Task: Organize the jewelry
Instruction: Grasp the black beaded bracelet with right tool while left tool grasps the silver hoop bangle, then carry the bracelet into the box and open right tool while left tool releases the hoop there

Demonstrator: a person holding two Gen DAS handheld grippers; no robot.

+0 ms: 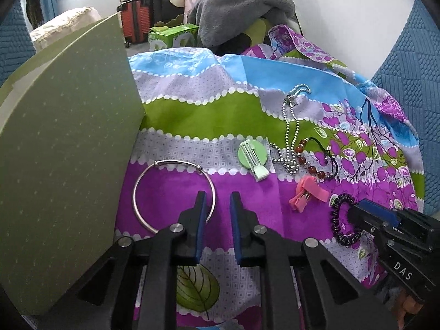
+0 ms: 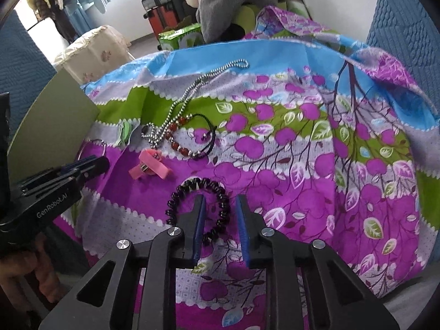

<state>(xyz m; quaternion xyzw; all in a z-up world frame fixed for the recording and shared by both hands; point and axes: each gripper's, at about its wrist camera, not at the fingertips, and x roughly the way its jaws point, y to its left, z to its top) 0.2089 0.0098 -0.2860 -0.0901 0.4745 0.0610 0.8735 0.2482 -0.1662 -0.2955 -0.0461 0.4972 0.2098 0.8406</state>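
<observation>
A thin silver bangle (image 1: 178, 164) lies on the patterned cloth (image 1: 192, 110). My left gripper (image 1: 218, 200) straddles the bangle's right rim, its blue pads apart with a clear gap around the wire. A black beaded bracelet (image 2: 198, 184) lies further right. My right gripper (image 2: 221, 203) straddles that bracelet's right side, pads apart and not pressing on the beads. From the left wrist view the right gripper (image 1: 354, 214) shows its tips at the black bracelet (image 1: 334, 217). The right wrist view catches the left gripper (image 2: 104, 162) at the left edge.
A green hair clip (image 1: 253, 156), a silver ball chain (image 1: 288, 126), a red bead bracelet (image 1: 310, 165) and a pink clip (image 1: 308, 195) lie between and beyond the two grippers. A tall green board (image 1: 68, 151) stands close on the left. Blue quilted cushions flank the cloth.
</observation>
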